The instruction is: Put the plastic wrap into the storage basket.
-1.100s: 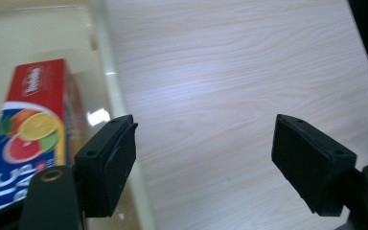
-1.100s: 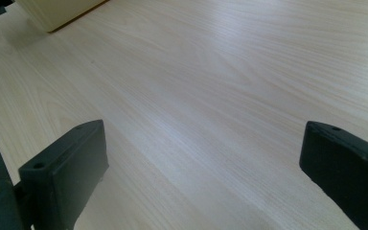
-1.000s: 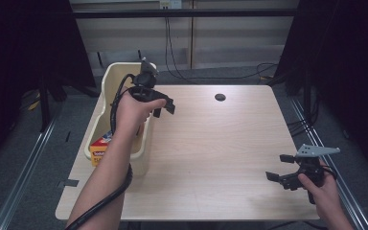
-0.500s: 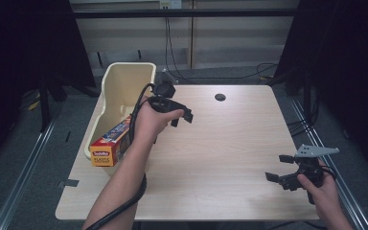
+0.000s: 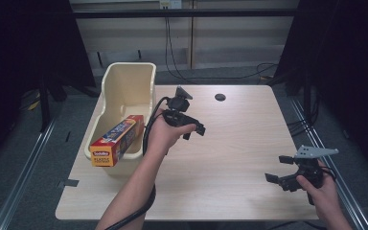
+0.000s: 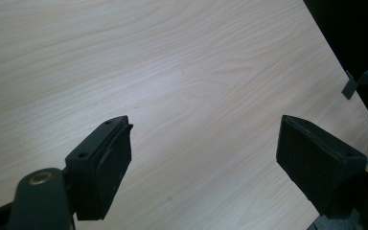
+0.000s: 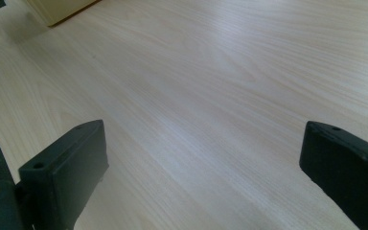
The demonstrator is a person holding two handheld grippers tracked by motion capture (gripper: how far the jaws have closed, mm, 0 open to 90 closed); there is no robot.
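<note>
Away from the bin (image 5: 124, 91) and out over the table (image 5: 239, 143) goes the left gripper (image 5: 194, 128), which a second ago hung above the bin's inner wall; it now hovers over bare wood just right of the bin, and the box (image 5: 115, 140) it covered then lies in plain sight. The right gripper (image 5: 280, 181) has kept its place near the table's front right corner.

Largest in the high view is the pale wooden table, a small dark round hole (image 5: 220, 97) set near its far edge. At its left edge sits the cream plastic bin, long and deep, its high back wall at the far end. Inside it the red and yellow box lies lengthwise and tilted, its near end propped on the bin's low front lip and jutting past it.

Next comes the person's left forearm, reaching in from the bottom edge, a black cable trailing beneath it. The hand carries the left gripper with jaws spread wide, nothing between them; the left gripper view shows wood grain alone in the gap. It is near the box yet clear of it.

Smallest, the right gripper carries a grey plate (image 5: 316, 152) on top. Its jaws also stand wide apart and empty, above bare table in the right gripper view, a corner of the bin at that view's top left.
</note>
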